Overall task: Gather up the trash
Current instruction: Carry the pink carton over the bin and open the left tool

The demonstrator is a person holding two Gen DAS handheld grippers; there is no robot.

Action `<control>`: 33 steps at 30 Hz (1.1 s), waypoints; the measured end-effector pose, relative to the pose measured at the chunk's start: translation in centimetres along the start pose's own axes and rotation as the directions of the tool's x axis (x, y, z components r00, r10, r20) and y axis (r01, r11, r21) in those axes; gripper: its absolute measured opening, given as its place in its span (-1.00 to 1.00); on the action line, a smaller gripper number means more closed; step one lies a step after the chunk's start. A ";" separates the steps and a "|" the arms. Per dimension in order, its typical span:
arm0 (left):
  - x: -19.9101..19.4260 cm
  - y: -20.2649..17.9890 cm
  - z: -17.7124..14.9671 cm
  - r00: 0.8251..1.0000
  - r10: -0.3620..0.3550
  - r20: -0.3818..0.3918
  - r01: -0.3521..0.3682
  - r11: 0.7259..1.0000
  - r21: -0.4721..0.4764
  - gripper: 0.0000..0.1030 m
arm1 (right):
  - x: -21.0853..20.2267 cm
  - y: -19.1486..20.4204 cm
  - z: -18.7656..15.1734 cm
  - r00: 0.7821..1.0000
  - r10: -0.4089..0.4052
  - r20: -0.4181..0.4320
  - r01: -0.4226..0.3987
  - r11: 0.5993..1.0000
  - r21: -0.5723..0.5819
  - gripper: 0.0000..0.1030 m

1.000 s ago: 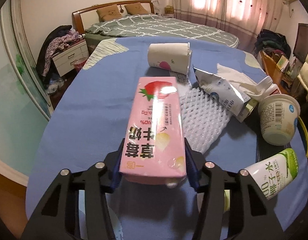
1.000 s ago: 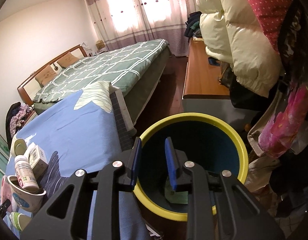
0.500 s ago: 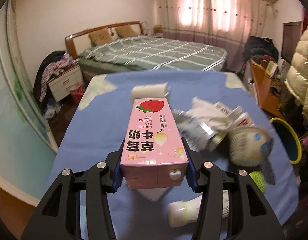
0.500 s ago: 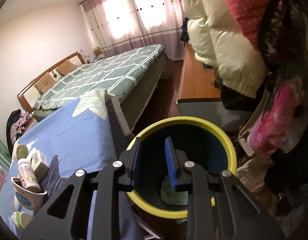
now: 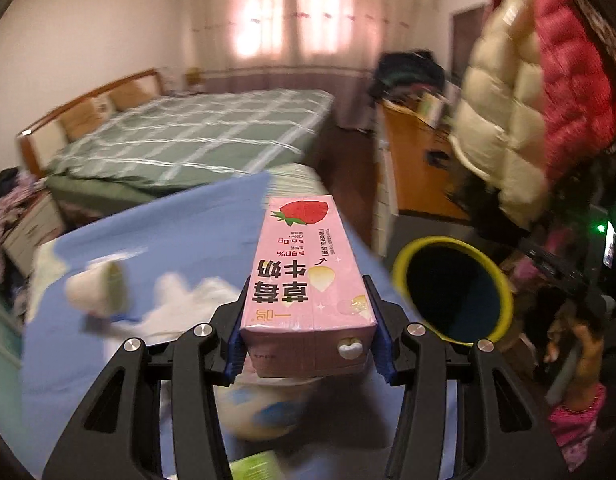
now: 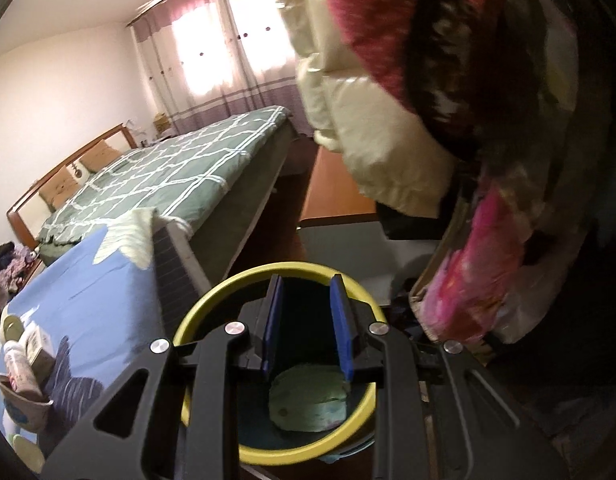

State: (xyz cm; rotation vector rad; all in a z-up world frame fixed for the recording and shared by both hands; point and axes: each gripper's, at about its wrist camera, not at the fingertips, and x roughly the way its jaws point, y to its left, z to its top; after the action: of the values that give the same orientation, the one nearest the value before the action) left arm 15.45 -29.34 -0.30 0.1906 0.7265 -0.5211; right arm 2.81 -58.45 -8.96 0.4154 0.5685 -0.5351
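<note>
Left gripper [image 5: 309, 344], jaws clamped on the pink milk carton [image 5: 308, 280] above the blue-covered bed's [image 5: 108, 248] right edge, could drop it short of the yellow-rimmed bin [image 5: 451, 288], where the empty, part-open right gripper [image 6: 307, 330] hovers in its path.

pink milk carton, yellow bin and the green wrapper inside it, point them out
pink milk carton [image 5: 306, 272]: left wrist view, middle of its printed top face
yellow bin [image 5: 399, 264]: left wrist view, left side of its rim
green wrapper [image 6: 308, 398]: right wrist view, its middle, inside the bin
</note>
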 end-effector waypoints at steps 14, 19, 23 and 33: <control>13.1 -13.7 1.4 0.950 -0.194 -0.245 0.228 0.966 0.122 -0.03 | 3.5 -4.0 0.6 0.999 0.004 -0.044 -0.001 0.998 0.058 -0.54; 15.3 -17.1 0.6 0.928 -0.221 -0.299 0.275 0.950 0.151 -0.03 | 3.7 -4.7 0.5 0.999 -0.006 -0.052 0.010 0.998 0.063 -0.54; 17.1 -18.6 0.1 0.922 -0.203 -0.330 0.264 0.953 0.150 0.13 | 3.3 -4.7 0.5 0.998 -0.011 -0.054 0.014 0.998 0.057 -0.50; 12.2 -13.7 2.0 0.951 -0.201 -0.234 0.220 0.974 0.057 0.57 | 1.8 -4.1 0.2 0.999 -0.016 -0.046 0.018 0.999 0.047 -0.43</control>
State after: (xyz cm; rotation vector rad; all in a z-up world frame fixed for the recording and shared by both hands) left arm 17.19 -46.50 -6.92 0.2544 0.9556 -0.7419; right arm 1.82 -62.39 -10.83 0.4696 0.6047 -0.5574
